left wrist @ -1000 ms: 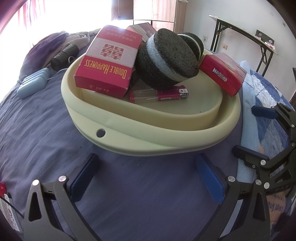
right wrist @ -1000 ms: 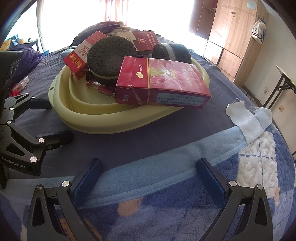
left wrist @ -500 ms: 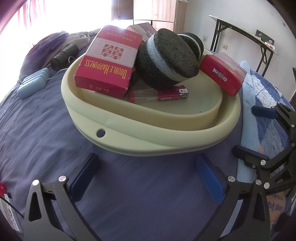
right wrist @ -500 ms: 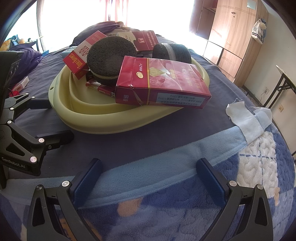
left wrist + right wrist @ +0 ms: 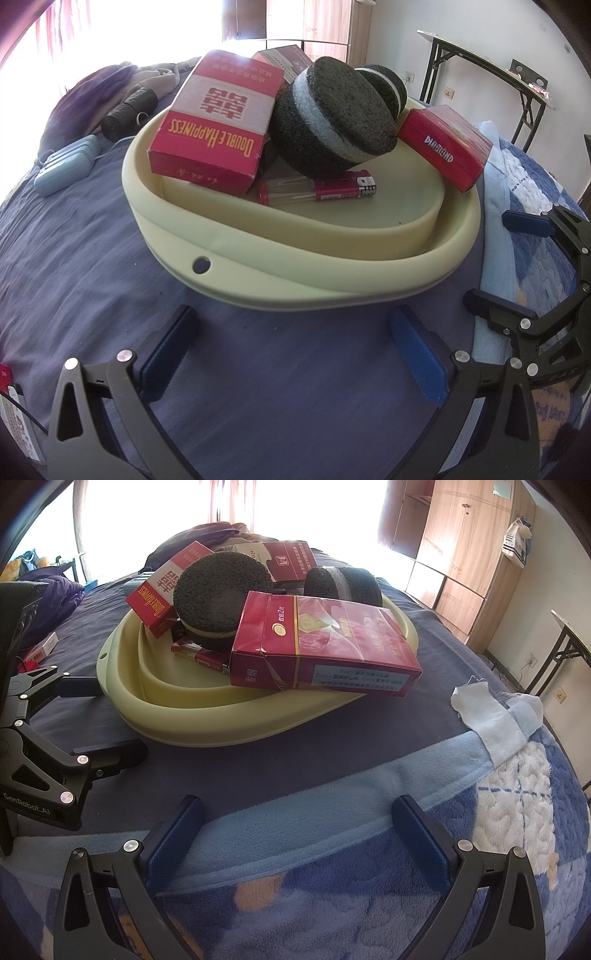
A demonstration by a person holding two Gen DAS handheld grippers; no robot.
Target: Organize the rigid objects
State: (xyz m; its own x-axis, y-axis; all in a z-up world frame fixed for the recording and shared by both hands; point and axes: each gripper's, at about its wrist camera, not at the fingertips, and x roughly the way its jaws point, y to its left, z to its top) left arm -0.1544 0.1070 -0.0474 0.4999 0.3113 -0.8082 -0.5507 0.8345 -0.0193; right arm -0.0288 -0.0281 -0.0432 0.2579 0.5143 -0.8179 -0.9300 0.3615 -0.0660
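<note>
A pale yellow tray [image 5: 280, 273] [image 5: 192, 720] lies on the bed. In it are a red Double Happiness box [image 5: 218, 122] [image 5: 155, 594], a large dark round sponge [image 5: 332, 122] [image 5: 218, 590], a smaller one [image 5: 384, 85] [image 5: 343, 583], a red lighter [image 5: 317, 190] [image 5: 201, 655] and a third red box [image 5: 284, 559]. A red Diamond box [image 5: 447, 147] [image 5: 325, 646] rests on the tray's rim. My left gripper [image 5: 295, 350] is open and empty in front of the tray. My right gripper [image 5: 303, 834] is open and empty over the blanket.
A blue patterned blanket [image 5: 369, 849] covers the bed's near side. A light blue device [image 5: 66, 166] and a dark roll [image 5: 129, 110] lie left of the tray. A white cloth [image 5: 487, 720] lies right. A folding table [image 5: 498, 74] and a wardrobe [image 5: 472, 542] stand behind.
</note>
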